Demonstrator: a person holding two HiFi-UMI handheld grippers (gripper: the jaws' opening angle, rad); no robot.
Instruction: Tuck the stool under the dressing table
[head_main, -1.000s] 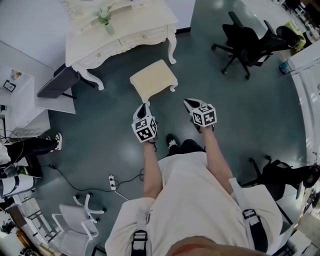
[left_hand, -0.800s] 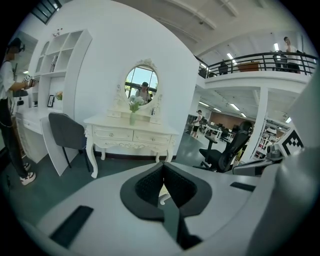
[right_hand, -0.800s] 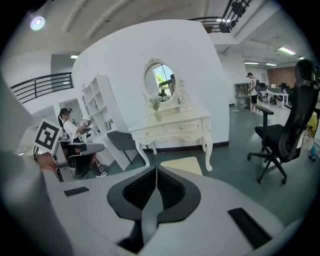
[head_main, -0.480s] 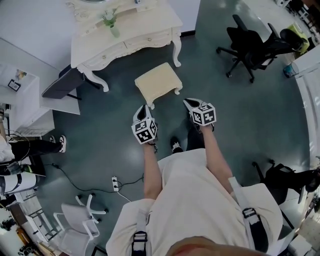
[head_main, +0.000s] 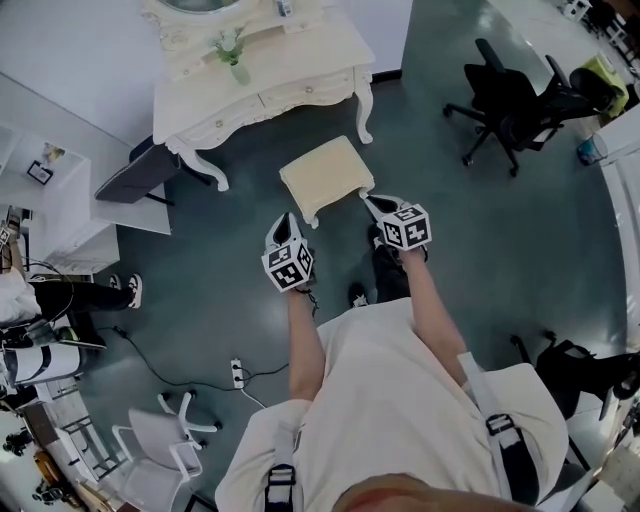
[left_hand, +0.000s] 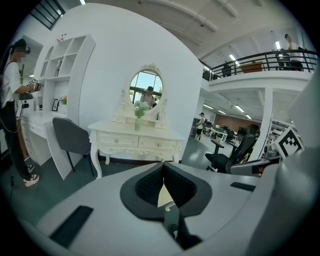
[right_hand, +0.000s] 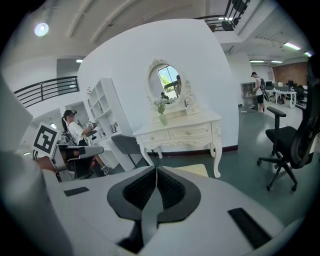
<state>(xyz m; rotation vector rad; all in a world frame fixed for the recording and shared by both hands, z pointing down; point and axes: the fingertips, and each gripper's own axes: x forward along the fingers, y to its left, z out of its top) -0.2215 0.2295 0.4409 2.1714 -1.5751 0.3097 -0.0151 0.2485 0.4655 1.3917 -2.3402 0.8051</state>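
A cream cushioned stool (head_main: 325, 176) stands on the dark floor, just out in front of the white dressing table (head_main: 300, 85). My left gripper (head_main: 288, 220) is shut and empty, close to the stool's near left corner. My right gripper (head_main: 371, 203) is also shut and empty, with its tip at the stool's near right corner; I cannot tell whether it touches. In the left gripper view the stool (left_hand: 165, 196) shows only as a sliver below the closed jaws. In the right gripper view the stool (right_hand: 194, 170) lies beyond the jaws, before the dressing table (right_hand: 180, 132).
A black office chair (head_main: 510, 95) stands to the right. A grey chair (head_main: 135, 172) sits left of the dressing table by a white desk (head_main: 60, 215). A vase (head_main: 239, 70) is on the tabletop. A power strip (head_main: 238, 372) and a white chair (head_main: 160, 445) lie behind me.
Both grippers have come closer to the stool as I stepped forward; the stool and table now sit lower and further right in the head view. Both stay shut.
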